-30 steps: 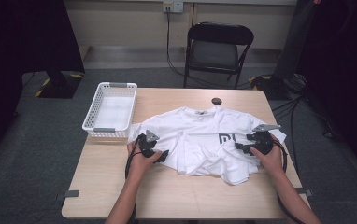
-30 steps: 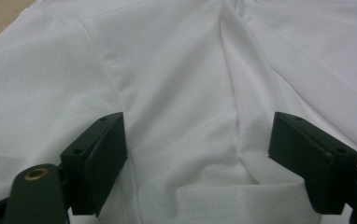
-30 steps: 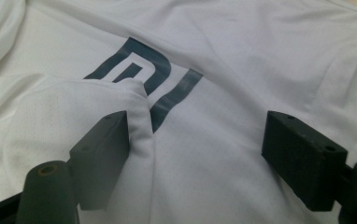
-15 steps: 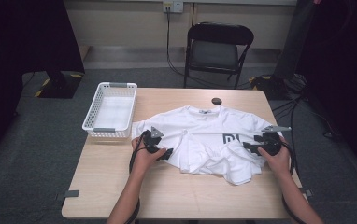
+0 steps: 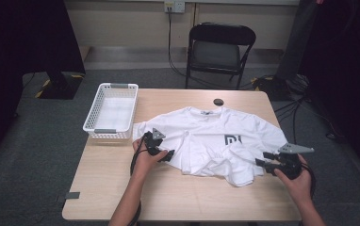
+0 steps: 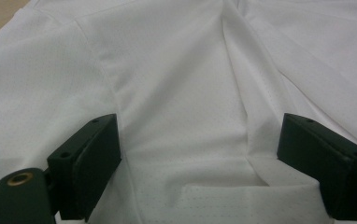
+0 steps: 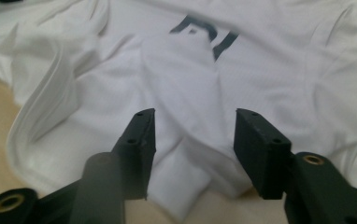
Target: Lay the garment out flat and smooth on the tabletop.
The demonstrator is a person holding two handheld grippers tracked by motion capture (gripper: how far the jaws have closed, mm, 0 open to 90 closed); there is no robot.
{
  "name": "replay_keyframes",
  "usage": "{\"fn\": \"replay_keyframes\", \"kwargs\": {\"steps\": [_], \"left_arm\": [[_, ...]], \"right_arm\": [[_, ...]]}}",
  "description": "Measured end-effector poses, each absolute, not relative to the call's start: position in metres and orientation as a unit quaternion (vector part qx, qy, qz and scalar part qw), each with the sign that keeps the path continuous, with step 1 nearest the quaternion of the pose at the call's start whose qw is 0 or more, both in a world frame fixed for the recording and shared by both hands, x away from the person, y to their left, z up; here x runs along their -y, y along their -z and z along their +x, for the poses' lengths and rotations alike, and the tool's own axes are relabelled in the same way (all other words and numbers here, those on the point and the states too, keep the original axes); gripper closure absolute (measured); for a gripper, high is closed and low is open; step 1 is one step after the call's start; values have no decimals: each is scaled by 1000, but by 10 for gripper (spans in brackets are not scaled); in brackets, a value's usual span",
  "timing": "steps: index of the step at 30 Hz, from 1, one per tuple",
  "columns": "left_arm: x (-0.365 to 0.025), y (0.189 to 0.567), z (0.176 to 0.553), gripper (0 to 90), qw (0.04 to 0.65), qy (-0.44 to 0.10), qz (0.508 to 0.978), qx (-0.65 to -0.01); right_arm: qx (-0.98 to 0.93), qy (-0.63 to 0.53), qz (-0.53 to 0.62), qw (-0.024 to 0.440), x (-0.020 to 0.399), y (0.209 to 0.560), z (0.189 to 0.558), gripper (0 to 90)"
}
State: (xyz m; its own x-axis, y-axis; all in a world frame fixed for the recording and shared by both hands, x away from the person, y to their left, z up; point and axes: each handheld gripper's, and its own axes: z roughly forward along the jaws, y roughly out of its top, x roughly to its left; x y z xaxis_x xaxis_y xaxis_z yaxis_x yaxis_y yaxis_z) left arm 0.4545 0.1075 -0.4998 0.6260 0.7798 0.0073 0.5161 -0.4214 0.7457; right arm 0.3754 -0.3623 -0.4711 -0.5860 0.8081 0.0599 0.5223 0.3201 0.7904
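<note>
At frame centre a white T-shirt (image 5: 216,141) lies rumpled on the tabletop (image 5: 121,188), and the left gripper (image 5: 167,154) and right gripper (image 5: 262,160) flank its lower hem, jaws wide, seemingly ready to pinch it.

One white T-shirt (image 5: 216,141), one white basket (image 5: 111,113), one table (image 5: 107,188), one black chair (image 5: 218,49), one small black disc (image 5: 218,101), two grippers.

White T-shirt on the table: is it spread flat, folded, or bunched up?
Partly spread: the T-shirt lies face up with collar and logo visible, but its lower part is bunched and turned up in loose folds near the right gripper.
</note>
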Motion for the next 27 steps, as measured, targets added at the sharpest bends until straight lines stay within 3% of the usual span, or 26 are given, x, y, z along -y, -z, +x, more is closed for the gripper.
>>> {"fn": "replay_keyframes", "kwargs": {"steps": [5,10,13,27], "left_arm": [[-108,500,455,129,367,-180,824,-394],[-107,500,454,129,367,-179,823,-394],[-108,500,455,129,367,-179,823,-394],[-108,500,454,129,368,-179,823,-395]], "right_arm": [[-793,-392,437,163,365,485,344,619],[-787,-377,460,165,370,495,344,692],[-788,-381,456,160,370,497,347,880],[-802,-389,439,115,398,493,294,895]]}}
